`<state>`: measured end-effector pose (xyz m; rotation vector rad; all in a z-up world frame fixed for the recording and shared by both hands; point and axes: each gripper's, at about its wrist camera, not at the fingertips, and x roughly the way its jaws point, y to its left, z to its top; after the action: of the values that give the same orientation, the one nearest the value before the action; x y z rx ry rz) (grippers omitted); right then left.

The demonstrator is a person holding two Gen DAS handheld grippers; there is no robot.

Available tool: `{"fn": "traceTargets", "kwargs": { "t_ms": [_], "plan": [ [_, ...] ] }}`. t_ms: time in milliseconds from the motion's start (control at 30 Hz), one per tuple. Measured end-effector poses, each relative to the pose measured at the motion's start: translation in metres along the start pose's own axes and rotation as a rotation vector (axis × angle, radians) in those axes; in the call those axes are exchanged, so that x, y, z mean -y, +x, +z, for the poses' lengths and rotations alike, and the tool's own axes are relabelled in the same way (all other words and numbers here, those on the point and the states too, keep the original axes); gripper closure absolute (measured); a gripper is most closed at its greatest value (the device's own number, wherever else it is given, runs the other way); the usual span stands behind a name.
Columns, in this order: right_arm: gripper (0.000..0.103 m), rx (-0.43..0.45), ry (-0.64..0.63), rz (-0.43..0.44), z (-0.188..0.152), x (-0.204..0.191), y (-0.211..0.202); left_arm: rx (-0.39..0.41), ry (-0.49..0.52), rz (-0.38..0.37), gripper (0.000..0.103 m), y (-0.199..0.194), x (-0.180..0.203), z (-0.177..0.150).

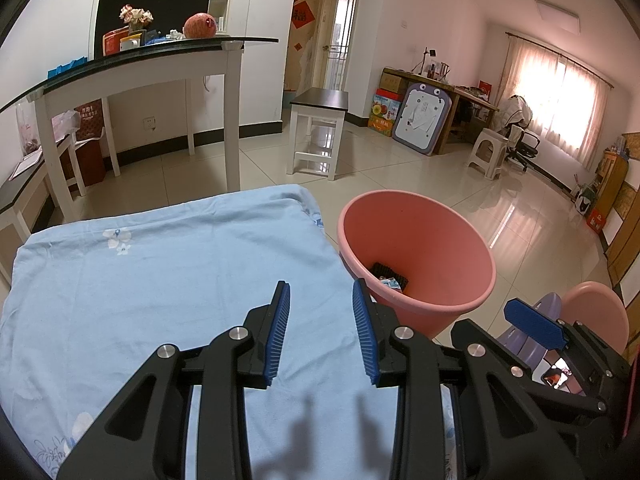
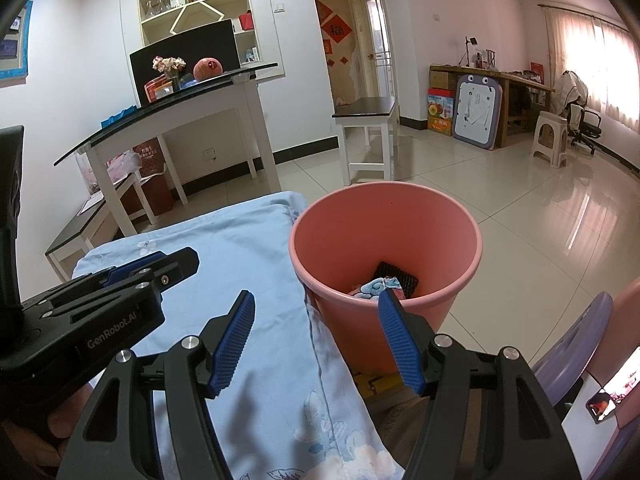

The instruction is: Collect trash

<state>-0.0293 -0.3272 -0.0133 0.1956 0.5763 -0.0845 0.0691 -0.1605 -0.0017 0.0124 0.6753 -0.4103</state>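
From the left wrist view, the left gripper point(image 1: 321, 330) hangs over a pale blue flowered cloth point(image 1: 160, 280), its blue ribbed fingers point(image 1: 278, 336) spread wide with nothing but bare cloth between them. The pink bin point(image 1: 416, 256) stands just beside the cloth's right edge, ahead and to the right of the jaws; its near rim sits close behind the right-hand fingertip. Down in the bin lie the trash pieces — a black ridged item point(image 1: 390, 274) and a crumpled blue-and-white wrapper point(image 1: 390, 283) resting against it. At the lower right the right gripper point(image 1: 534, 330) shows side-on, so its spread cannot be judged from here.

From the right wrist view, the right gripper point(image 2: 316, 338) straddles the edge of the cloth point(image 2: 248, 256), jaws wide and empty; one finger is over the fabric, the other over the near rim of the bin point(image 2: 384, 236). The trash lies inside the bin, beyond and slightly right of the gap between the jaws — the wrapper point(image 2: 376, 286) in front, the black item point(image 2: 398, 274) behind it. The left gripper point(image 2: 152, 268) reaches in from the left above the cloth, well apart from the bin. Farther back stand a glass-topped table point(image 2: 192, 104) and a small stool point(image 2: 366, 108).
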Motion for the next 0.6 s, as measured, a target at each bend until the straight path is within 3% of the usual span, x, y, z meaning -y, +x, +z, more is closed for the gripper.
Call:
{"fn": "traceTargets", "kwargs": {
  "t_ms": [600],
  "plan": [
    [0.04, -0.002, 0.001, 0.0, 0.0016, 0.0004, -0.0001, 0.0, 0.001, 0.0, 0.07, 0.0002, 0.0004, 0.0001]
  ]
}}
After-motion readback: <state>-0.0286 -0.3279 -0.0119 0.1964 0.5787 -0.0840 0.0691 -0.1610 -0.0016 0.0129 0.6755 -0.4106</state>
